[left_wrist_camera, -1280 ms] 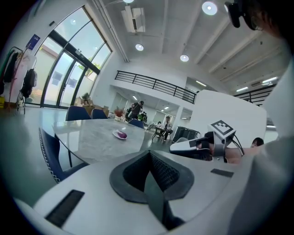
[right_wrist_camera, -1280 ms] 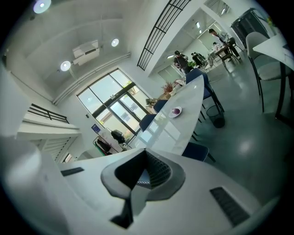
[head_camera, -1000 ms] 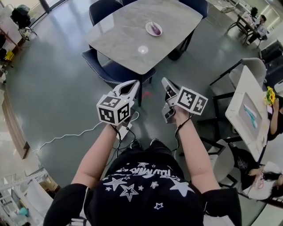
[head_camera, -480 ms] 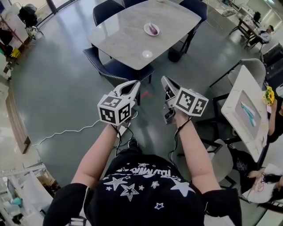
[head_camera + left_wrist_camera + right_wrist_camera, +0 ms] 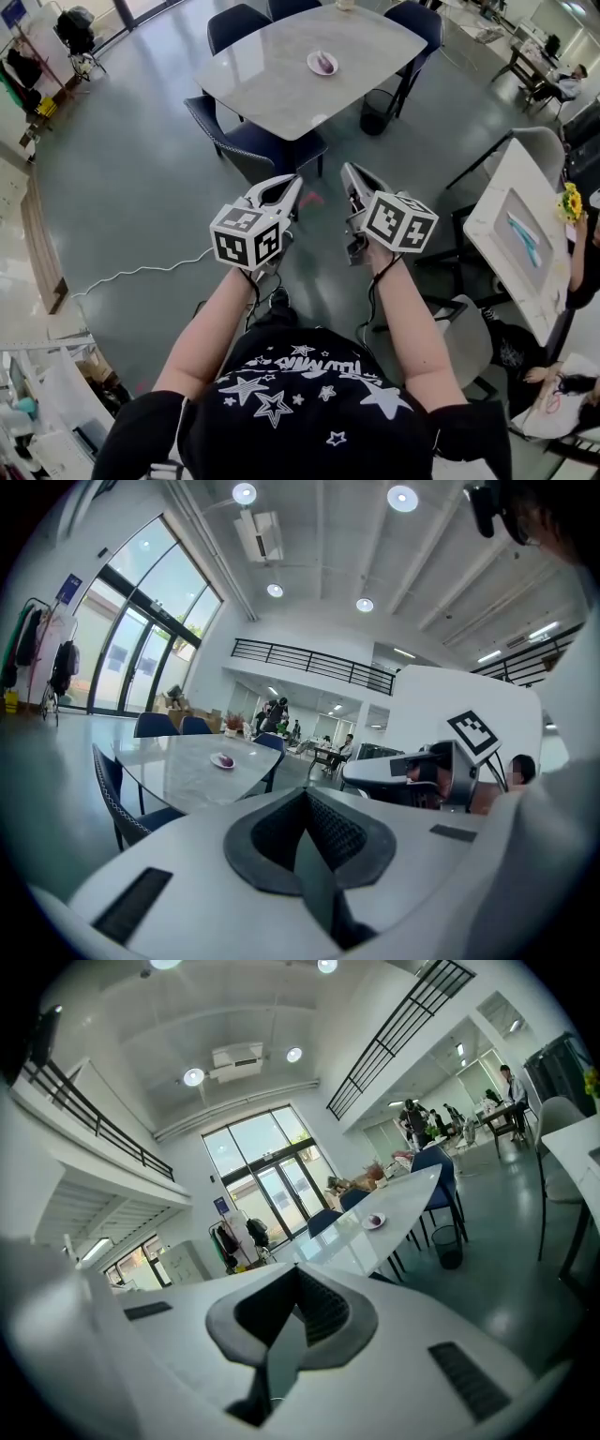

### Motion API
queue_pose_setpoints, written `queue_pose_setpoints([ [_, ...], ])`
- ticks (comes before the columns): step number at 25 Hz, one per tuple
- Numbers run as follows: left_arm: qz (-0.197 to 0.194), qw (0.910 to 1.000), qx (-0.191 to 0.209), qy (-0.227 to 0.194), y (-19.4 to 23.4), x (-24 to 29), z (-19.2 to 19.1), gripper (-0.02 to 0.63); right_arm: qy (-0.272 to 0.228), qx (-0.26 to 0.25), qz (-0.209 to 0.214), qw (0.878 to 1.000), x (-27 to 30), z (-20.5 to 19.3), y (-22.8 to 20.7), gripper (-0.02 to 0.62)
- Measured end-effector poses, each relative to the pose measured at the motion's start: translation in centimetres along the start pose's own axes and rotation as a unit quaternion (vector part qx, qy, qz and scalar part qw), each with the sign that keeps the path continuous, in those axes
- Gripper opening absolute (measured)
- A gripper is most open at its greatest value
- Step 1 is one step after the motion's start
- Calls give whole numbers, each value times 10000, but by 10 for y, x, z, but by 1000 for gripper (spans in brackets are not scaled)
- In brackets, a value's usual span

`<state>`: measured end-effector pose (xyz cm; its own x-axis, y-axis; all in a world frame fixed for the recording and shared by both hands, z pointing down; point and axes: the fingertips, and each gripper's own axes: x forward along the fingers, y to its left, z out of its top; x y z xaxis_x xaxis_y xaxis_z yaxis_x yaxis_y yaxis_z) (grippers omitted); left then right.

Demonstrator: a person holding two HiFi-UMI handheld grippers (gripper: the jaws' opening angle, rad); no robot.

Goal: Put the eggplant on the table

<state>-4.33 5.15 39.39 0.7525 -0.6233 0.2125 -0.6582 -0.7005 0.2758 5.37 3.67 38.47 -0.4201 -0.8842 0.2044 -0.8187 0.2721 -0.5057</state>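
A purple eggplant (image 5: 324,64) lies on a small white plate (image 5: 316,59) on the grey marble table (image 5: 281,80), far ahead of me. My left gripper (image 5: 293,180) and right gripper (image 5: 348,170) are held side by side at waist height, well short of the table. Both are shut with nothing between the jaws. The left gripper view shows its closed jaws meeting in the left gripper (image 5: 302,797), with the plate (image 5: 223,760) far beyond. The right gripper view shows the same for the right gripper (image 5: 297,1277) and the distant plate (image 5: 375,1220).
Dark blue chairs (image 5: 246,145) ring the table, and a black bin (image 5: 373,122) stands by its right side. A white cable (image 5: 131,274) runs across the grey floor at left. A white desk (image 5: 520,234) and seated people are at right.
Both grippers stay shut and nearly still in front of me. The head view has shifted a little, so more of the table and its far chairs shows.
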Motion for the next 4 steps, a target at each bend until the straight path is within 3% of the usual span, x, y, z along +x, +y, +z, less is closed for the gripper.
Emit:
queue_pose_setpoints([
  [4, 83, 10000, 33, 1, -13, -12, -6, 6, 7, -244, -84, 9997, -19, -8, 4, 6],
])
